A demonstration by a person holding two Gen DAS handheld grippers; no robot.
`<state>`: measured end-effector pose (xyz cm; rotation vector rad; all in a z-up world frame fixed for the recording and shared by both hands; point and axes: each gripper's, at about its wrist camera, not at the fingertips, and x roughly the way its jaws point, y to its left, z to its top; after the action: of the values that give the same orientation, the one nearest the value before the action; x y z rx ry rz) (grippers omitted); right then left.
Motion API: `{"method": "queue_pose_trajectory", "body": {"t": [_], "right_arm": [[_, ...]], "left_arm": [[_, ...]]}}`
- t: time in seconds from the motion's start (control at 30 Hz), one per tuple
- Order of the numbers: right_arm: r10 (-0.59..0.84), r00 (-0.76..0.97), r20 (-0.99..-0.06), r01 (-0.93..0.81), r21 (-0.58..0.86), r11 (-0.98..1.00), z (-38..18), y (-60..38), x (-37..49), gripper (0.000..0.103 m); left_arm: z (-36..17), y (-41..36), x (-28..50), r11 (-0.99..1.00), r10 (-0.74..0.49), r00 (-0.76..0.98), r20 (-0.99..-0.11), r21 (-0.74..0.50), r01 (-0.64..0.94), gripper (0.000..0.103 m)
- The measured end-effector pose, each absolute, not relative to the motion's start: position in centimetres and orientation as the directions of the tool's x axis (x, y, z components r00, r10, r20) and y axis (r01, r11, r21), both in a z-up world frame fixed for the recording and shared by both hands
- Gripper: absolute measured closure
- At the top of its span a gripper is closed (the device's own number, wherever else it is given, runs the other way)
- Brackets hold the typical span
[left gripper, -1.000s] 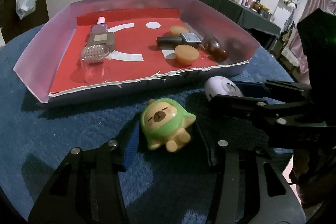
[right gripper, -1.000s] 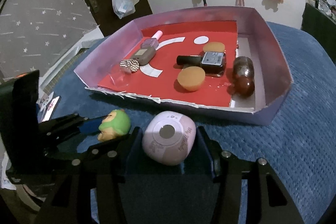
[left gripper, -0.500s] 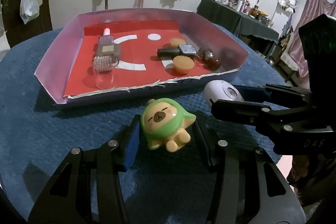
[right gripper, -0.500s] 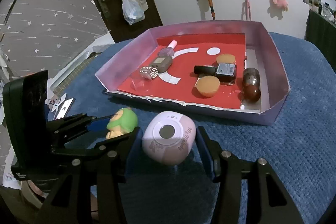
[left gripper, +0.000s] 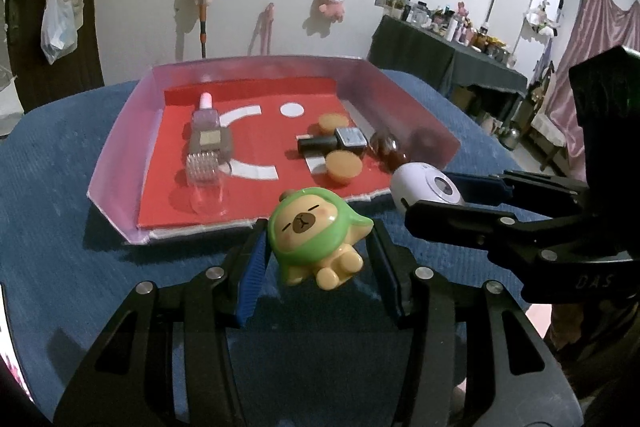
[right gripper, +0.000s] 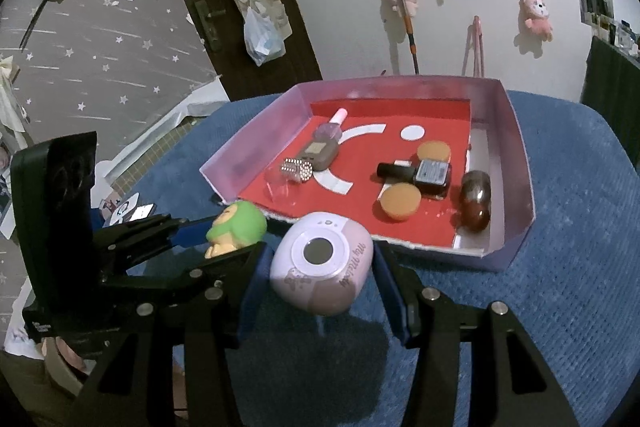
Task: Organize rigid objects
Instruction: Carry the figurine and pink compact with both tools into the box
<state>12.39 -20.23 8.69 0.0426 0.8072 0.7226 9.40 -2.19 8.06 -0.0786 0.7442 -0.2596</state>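
Since both jaws already clamp their loads, the left gripper (left gripper: 318, 259) with the capybara figurine (left gripper: 316, 239) and the right gripper (right gripper: 320, 267) with the lilac toy camera (right gripper: 322, 265), each held up just short of the tray (right gripper: 516, 147), they'd do best clearing the torn front edge before lowering onto bare red floor.

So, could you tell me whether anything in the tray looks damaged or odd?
Yes: the tray's near front edge is ragged and torn, with white showing under the red liner, and every bottle inside lies on its side.

Left gripper (left gripper: 316, 259) clamped on the green toy (left gripper: 316, 237), right gripper (right gripper: 322, 277) clamped on the pink camera (right gripper: 322, 269); both side by side, raised.
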Motion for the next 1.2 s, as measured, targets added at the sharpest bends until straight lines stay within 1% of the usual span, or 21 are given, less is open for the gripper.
{"method": "queue_pose_trajectory", "body": {"t": [0.43, 0.7, 1.2], "right_arm": [[0.574, 0.482, -0.662, -0.565, 0.266, 0.781, 9.2, -20.1, 15.9, 0.048], [0.554, 0.456, -0.697, -0.561, 0.259, 0.787, 8.5, -19.4, 18.3, 0.048], [0.555, 0.359, -0.750, -0.585, 0.283, 0.760, 6.1, -16.9, 20.8, 0.048]], "left_arm": [[9.4, -1.9, 12.5, 0.971, -0.239, 0.719, -0.653, -0.142, 0.193, 0.056], [8.4, -2.0, 14.7, 0.967, -0.253, 0.677, -0.691, -0.157, 0.201, 0.056], [5.5, -0.6, 17.2, 0.973, -0.231, 0.604, -0.763, -0.169, 0.160, 0.056]]}}
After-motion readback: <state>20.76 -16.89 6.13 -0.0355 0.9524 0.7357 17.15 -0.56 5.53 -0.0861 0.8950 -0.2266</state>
